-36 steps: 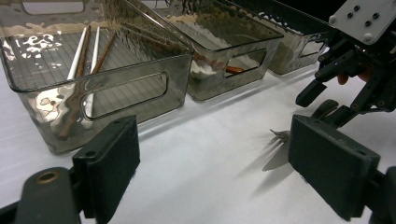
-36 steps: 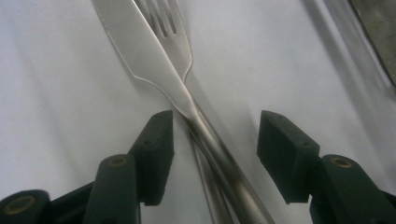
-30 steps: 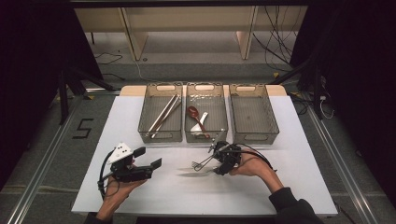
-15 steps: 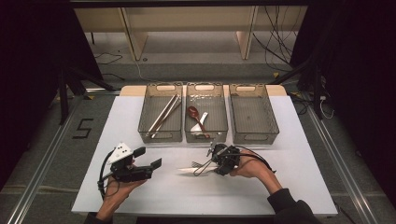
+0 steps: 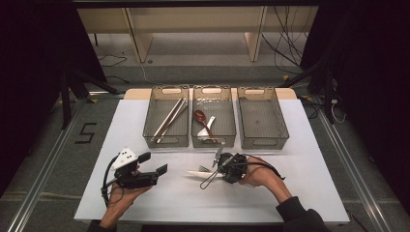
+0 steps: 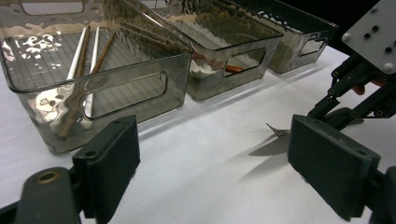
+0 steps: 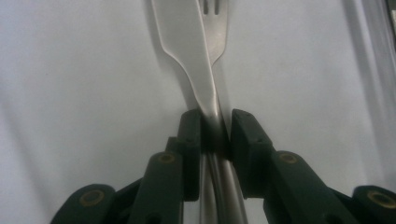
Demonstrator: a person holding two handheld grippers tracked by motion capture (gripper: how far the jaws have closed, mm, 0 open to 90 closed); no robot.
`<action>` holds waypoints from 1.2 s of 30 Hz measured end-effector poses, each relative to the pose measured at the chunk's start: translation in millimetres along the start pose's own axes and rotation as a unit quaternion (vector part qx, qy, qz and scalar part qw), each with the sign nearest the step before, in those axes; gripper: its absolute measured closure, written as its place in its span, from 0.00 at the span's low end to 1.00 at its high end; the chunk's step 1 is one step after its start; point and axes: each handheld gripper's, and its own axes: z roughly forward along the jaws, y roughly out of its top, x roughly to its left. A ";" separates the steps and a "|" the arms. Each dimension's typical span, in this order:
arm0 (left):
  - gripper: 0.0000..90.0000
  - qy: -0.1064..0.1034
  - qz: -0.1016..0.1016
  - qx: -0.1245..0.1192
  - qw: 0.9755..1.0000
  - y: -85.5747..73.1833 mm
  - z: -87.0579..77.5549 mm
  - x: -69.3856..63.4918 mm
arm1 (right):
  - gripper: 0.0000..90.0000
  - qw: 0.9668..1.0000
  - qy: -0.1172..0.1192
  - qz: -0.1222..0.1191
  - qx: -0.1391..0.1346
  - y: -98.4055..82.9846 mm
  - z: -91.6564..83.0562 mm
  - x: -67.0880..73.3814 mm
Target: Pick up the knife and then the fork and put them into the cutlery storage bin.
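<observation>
A pale knife (image 7: 184, 37) and a steel fork (image 7: 215, 28) lie side by side on the white table (image 5: 300, 159), their handles between the pads of my right gripper (image 7: 215, 128). Its jaws have just been closing, and the pads now press on both handles. In the high view this right gripper (image 5: 216, 171) sits at the table's front middle, pointing left, with the knife (image 5: 196, 173) sticking out ahead of it. My left gripper (image 5: 153, 163) is held at the front left, open with nothing between its pads (image 6: 112, 158).
Three clear bins stand in a row at the back. The left bin (image 5: 151, 126) holds chopsticks (image 5: 169, 118), the middle bin (image 5: 229, 126) holds spoons (image 5: 202, 118), and the right bin (image 5: 263, 116) has nothing in it. The table's front edge is close to both hands.
The right gripper's jaws have narrowed onto the knife and fork handles, and that hand shifted slightly. The left gripper has stayed still.
</observation>
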 end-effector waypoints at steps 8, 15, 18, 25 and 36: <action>0.18 0.001 0.000 0.000 1.000 0.1 -0.1 -0.1 | 0.87 1.000 0.007 -0.006 0.005 1.6 -1.4 5.4; 0.18 0.001 0.000 0.000 1.000 0.1 0.0 -0.1 | 0.89 1.000 0.015 -0.004 0.006 2.1 -2.3 4.3; 0.18 0.001 0.000 0.001 1.000 0.0 0.2 0.1 | 0.89 1.000 0.018 -0.001 0.006 2.0 -2.1 3.9; 0.18 0.001 0.000 0.001 1.000 0.0 0.3 0.0 | 0.89 1.000 0.022 0.005 0.010 3.0 -3.9 3.1; 0.18 0.002 0.000 0.001 1.000 0.1 0.0 0.2 | 0.90 0.999 0.028 0.026 -0.010 3.0 -14.9 -1.7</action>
